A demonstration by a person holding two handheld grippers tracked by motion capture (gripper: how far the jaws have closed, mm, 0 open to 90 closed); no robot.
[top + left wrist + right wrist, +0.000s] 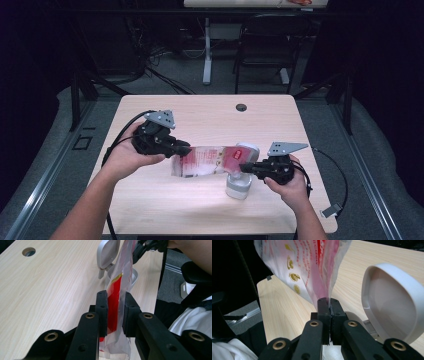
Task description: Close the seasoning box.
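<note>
A clear plastic bag with red and gold print hangs stretched between my two grippers above the wooden table. My left gripper is shut on the bag's left end; in the left gripper view the bag sits pinched between the jaws. My right gripper is shut on the right end, and the bag fans out from the closed jaws. Under that end stands a small white bin with its lid raised. The lid looms just right of the right jaws.
A round cable hole lies near the table's far edge. Behind the table stand a dark chair and a white desk leg. Cables trail off both grippers, and a small white item lies on the floor at right.
</note>
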